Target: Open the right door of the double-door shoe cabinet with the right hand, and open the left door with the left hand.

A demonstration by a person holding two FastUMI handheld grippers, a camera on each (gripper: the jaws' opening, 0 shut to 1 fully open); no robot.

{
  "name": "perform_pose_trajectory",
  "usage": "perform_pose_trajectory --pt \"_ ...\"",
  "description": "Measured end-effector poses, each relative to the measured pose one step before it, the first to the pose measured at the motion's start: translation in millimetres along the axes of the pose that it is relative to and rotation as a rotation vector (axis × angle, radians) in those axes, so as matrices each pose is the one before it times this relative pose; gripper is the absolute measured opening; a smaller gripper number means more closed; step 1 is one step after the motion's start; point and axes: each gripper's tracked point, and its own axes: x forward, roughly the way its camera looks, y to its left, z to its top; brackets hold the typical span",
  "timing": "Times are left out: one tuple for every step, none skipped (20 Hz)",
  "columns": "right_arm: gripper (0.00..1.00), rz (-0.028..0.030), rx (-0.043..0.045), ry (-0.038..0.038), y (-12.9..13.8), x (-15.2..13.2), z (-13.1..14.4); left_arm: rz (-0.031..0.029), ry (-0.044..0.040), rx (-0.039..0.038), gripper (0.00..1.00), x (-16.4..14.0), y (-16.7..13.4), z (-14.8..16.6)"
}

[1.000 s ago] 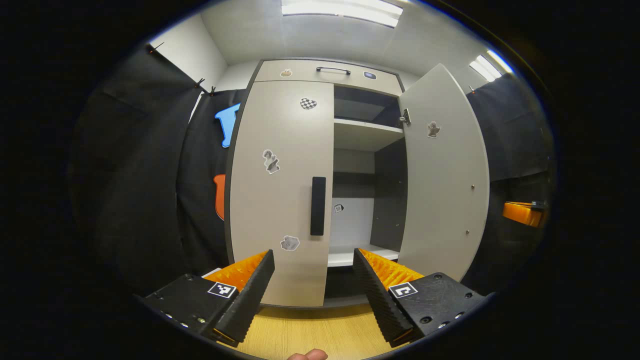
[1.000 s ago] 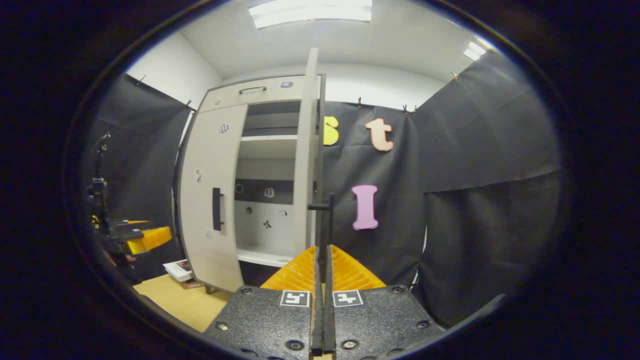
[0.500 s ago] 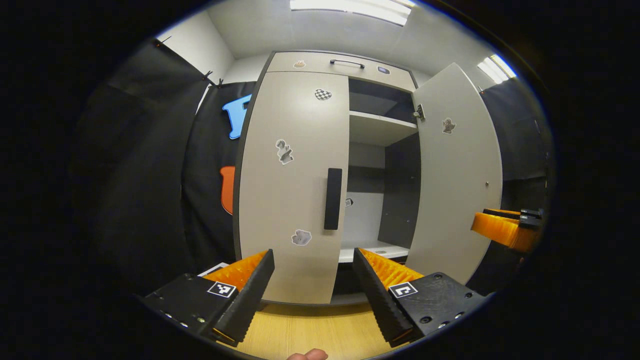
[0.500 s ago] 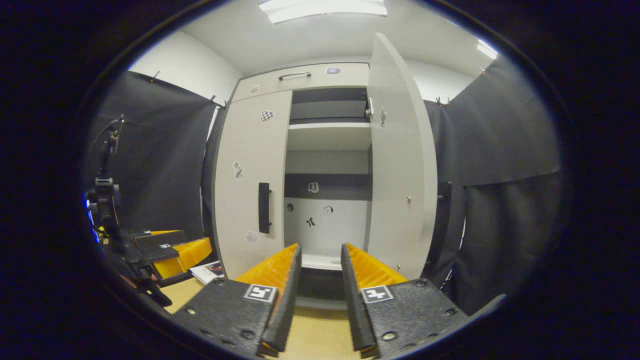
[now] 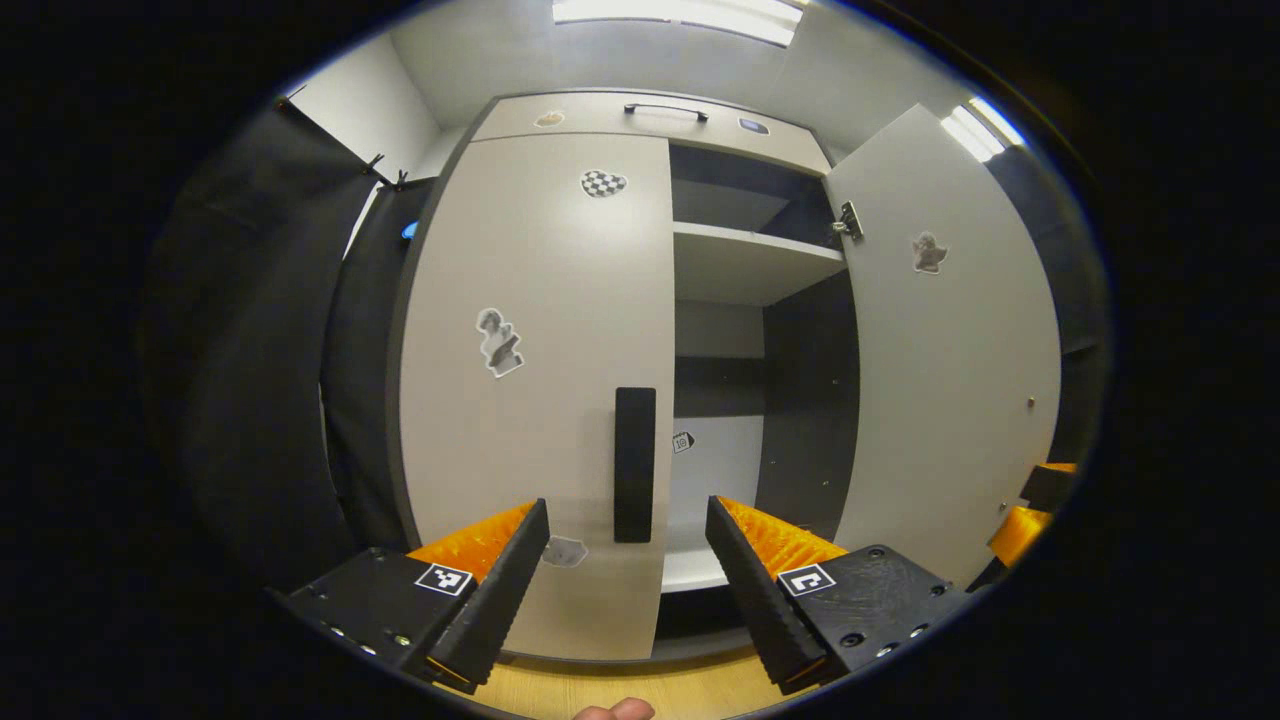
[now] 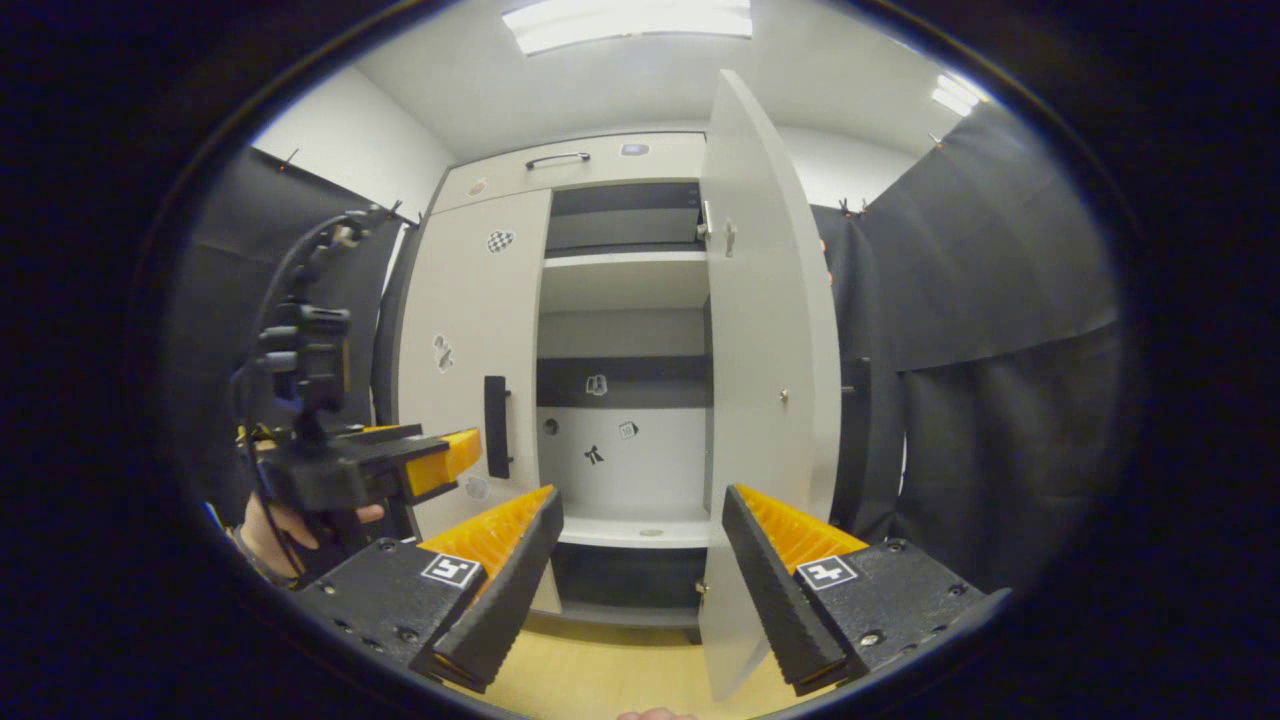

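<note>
Left gripper was wide open, empty, lined up on handle of left door, not touching. Left door was shut. Right gripper was wide open, empty, clear of right door, which stood swung open. Shoe cabinet interior showed shelf.

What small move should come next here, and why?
Probably ease the left gripper forward to straddle the handle and close on it: the right door is swung open, the left door is shut, and the fingers are open just short.
</note>
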Motion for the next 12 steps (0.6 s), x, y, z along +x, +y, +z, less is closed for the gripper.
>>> perform_pose_trajectory --pt "1.0 -0.00361 -0.00664 0.00249 -3.44 -2.68 -1.79 -0.00786 -0.00418 0.00616 0.95 19.44 -5.84 1.44" --pt "1.0 -0.00585 -0.00623 0.00219 -3.59 -2.67 -1.17 0.00445 0.00998 0.00855 0.95 16.25 -1.52 -2.9" --pt "1.0 -0.00466 -0.00647 0.00007 -3.16 -1.81 -0.52 0.00783 0.02 0.00627 0.95 13.72 -1.09 -6.66" --pt "1.0 -0.0072 -0.00771 -0.00194 -3.55 -1.3 0.69 0.0077 0.01278 0.00543 0.95 12.11 -0.05 -5.22" --pt "1.0 -0.00678 -0.00721 -0.00399 -3.72 -0.74 -0.76 0.00869 0.01149 0.00668 0.95 8.24 0.38 -4.0" --pt "1.0 -0.00472 -0.00567 -0.00295 -3.57 0.37 1.46 0.00783 0.00377 0.00702 0.95 6.31 0.81 -2.37" --pt "1.0 -0.00246 -0.0044 0.0023 -1.75 1.79 0.32 0.00758 -0.0037 0.00535 0.96 5.2 1.74 -0.46" --pt "1.0 -0.00248 -0.0009 0.00388 -1.3 1.7 -0.35 0.00762 -0.00724 0.00154 0.96 2.8 1.97 0.83" --pt "1.0 0.00292 -0.00047 0.00407 -0.9 1.31 0.07 0.01141 -0.00081 -0.00107 0.95 3.37 2.32 0.69" --pt "1.0 0.00345 -0.00042 0.00584 0.17 0.96 -0.77 0.00193 -0.0019 -0.00892 0.95 0.18 0.47 1.45" --pt "1.0 0.00802 0.0004 0.00221 1.03 1.24 -0.68 0.0046 0.01297 -0.00629 0.95 0.74 0.38 -0.6" --pt "1.0 0.00718 -0.00168 0.00052 2.4 2.71 -0.25 0.01316 0.00495 -0.00258 0.95 0.11 2.15 -0.84"
